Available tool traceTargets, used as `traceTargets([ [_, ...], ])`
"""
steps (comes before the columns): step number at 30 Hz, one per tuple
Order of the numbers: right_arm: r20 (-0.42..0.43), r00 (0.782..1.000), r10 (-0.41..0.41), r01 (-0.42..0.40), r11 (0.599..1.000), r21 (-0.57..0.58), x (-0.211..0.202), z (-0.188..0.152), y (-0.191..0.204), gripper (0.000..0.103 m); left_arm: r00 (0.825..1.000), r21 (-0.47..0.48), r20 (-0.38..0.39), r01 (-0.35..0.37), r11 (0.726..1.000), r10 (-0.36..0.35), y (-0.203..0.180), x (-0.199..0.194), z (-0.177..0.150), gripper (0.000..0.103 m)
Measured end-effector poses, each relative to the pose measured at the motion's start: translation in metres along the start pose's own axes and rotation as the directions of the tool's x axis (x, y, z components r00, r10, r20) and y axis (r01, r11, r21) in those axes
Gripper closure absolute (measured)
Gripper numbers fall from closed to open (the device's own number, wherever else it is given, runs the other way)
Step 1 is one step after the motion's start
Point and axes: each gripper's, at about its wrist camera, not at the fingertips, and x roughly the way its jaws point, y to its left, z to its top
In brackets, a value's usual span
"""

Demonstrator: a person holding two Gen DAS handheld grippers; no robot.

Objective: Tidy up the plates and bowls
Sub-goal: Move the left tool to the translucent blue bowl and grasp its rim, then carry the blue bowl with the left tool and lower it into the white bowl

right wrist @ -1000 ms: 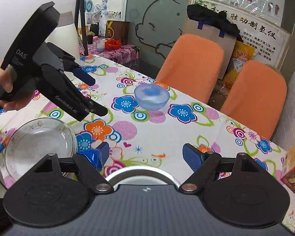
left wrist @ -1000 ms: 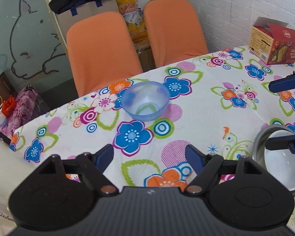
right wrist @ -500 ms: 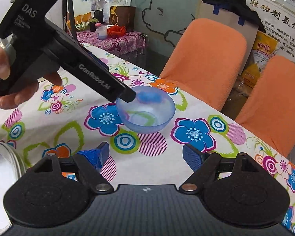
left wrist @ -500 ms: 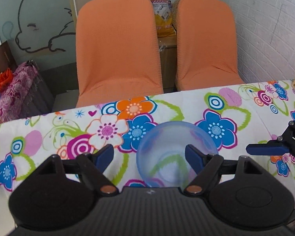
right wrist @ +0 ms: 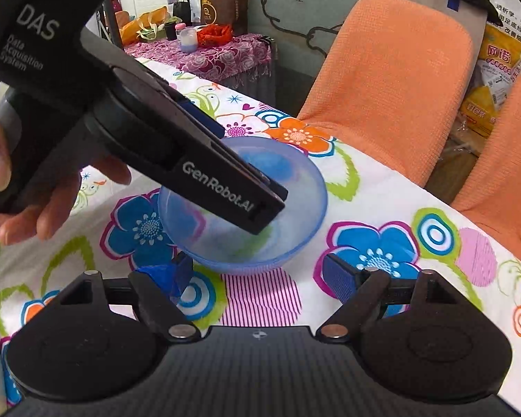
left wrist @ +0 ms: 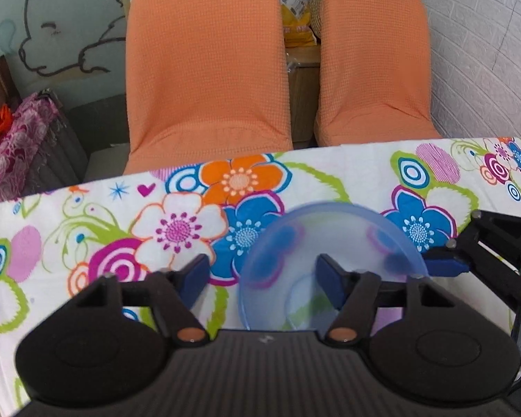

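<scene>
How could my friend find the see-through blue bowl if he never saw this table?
Look at the flowery tablecloth in front of two orange chairs. Near the chair-side edge sits the bowl. It is pale blue and clear, so the flowers show through.

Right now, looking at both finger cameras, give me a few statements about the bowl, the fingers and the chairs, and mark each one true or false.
1. The blue bowl sits upright on the flowered tablecloth. True.
2. One finger of the left gripper is inside the bowl. True; its fingers have just been closing astride the rim.
3. The right gripper holds the bowl. False; it is open, with the bowl beyond its fingers.
4. The chairs are green. False; orange.
</scene>
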Motion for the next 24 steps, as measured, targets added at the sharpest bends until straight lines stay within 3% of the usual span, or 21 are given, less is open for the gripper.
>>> traceTargets([
  [2, 0.037, 0.999, 0.001, -0.001, 1.000, -0.002, 0.001, 0.001, 0.003, 0.035, 1.000, 0.013, 0.014, 0.001, 1.000, -0.001, -0.003, -0.001, 0.000, 0.043],
  [3, 0.052, 0.999, -0.001, 0.001, 1.000, -0.006, 0.001, 0.002, 0.005, 0.036, 1.000, 0.015, 0.020, 0.009, 1.000, -0.010, -0.003, -0.004, 0.000, 0.055],
  [8, 0.115, 0.993, -0.029, 0.031, 0.999, -0.015, -0.009, 0.004, 0.015, 0.036, 0.997, 0.062, 0.082, -0.002, 0.998, -0.003, -0.016, -0.036, -0.003, 0.055],
  [13, 0.164, 0.984, -0.064, 0.072, 0.997, -0.041, -0.052, -0.002, 0.028, 0.036, 0.989, 0.079, 0.138, 0.041, 0.996, -0.052, -0.042, -0.090, -0.015, 0.055],
  [18, 0.173, 0.978, -0.115, 0.128, 0.990, -0.066, -0.124, -0.027, 0.048, 0.036, 0.980, 0.109, 0.153, 0.109, 0.988, -0.125, -0.095, -0.139, -0.054, 0.054],
  [24, 0.082, 0.976, -0.203, 0.206, 0.978, -0.034, -0.193, -0.091, 0.074, 0.036, 0.968, 0.182, 0.109, 0.204, 0.962, -0.226, -0.173, -0.163, -0.125, 0.054],
])
